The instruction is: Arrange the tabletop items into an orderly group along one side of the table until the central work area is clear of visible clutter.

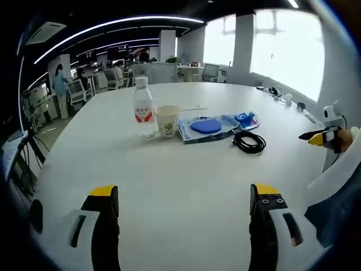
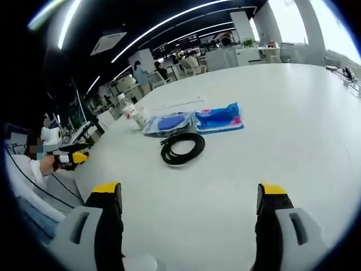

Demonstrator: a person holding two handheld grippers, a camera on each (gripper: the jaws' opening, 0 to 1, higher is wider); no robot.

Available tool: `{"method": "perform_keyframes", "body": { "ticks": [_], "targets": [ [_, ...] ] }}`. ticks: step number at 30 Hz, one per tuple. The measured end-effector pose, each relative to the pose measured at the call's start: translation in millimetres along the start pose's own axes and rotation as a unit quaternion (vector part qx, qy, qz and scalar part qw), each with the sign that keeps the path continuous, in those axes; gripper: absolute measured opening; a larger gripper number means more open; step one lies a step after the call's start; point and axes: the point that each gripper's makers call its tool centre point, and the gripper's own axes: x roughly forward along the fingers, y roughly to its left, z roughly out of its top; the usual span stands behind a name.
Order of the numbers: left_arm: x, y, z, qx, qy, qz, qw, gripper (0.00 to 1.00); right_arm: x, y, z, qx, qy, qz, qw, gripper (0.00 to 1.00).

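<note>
Here my left gripper [image 1: 184,199] hangs over the white table [image 1: 186,169] with jaws spread, holding nothing. Well ahead stand a water bottle [image 1: 143,108] and paper cup [image 1: 167,120], touching; right of them lie blue packets [image 1: 217,126] and a coiled black cable [image 1: 249,141]. My right gripper [image 2: 189,196] is likewise released, the cable just ahead.

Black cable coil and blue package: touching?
Cannot tell. In the right gripper view the black cable coil lies right against the blue package, its edge possibly overlapping.
</note>
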Motion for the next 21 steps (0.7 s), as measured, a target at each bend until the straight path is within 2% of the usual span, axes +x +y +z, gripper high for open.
{"method": "perform_keyframes", "body": {
  "ticks": [5,13,21],
  "targets": [
    [-0.8,-1.6,3.7,-0.005,-0.007,-0.002,1.0,1.0,-1.3,-0.2,-2.5,0.005,0.003,0.0,1.0,0.99],
    [-1.4,-6.0,-4.0,-0.005,0.005,-0.01,0.9999,1.0,-2.4,-0.4,-1.9,0.021,-0.003,0.004,0.9998,0.99],
    [-5.4,2.5,-3.3,-0.011,-0.001,-0.006,0.9999,1.0,3.2,5.3,2.2,0.014,0.001,0.009,0.9999,0.98]
  ]
}}
